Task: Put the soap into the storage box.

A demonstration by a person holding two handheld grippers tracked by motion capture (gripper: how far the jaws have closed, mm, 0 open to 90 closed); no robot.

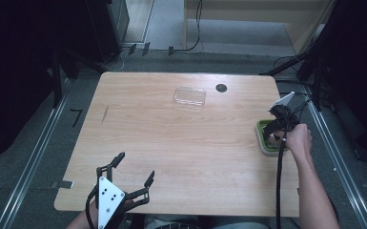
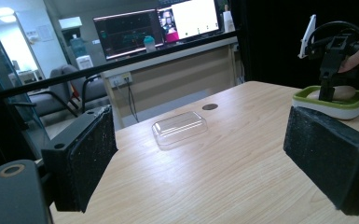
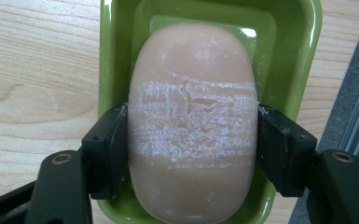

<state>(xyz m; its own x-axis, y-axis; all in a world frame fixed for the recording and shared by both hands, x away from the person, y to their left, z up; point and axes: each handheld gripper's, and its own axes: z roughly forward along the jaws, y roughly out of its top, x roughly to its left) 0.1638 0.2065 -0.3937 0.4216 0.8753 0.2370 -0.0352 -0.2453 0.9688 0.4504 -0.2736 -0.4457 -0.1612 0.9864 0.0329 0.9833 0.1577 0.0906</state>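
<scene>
At the right edge of the counter (image 1: 181,143), we see the right gripper (image 3: 193,140) reaching down into a green soap dish (image 3: 303,56), its two black jaws pressed against the long sides of a pale, peach-coloured bar of soap (image 3: 193,116). The bar lies lengthwise in the dish, and the jaws pinch it across its narrow middle, which we judge the surest hold on a smooth, rounded thing that could slide out of a grip taken nearer its ends. A band of whitish scuffing crosses the soap right where the jaws meet it. From the high view the person's right hand (image 1: 299,138) holds the gripper steeply over the dish, likely so the jaws can clear the rim and reach into the hollow.

Near the front left corner of the counter, the left gripper (image 1: 134,180) waits with its jaws spread wide and nothing between them, low over the wood and well apart from the dish. We take it to be idle, kept out of the way of the working hand.

Toward the far side, a clear plastic lid (image 1: 189,97) rests on bare wood beside a small dark round hole (image 1: 221,88) in the counter. Its shape suggests it belongs to the dish, set aside to leave the soap open to reach.
</scene>
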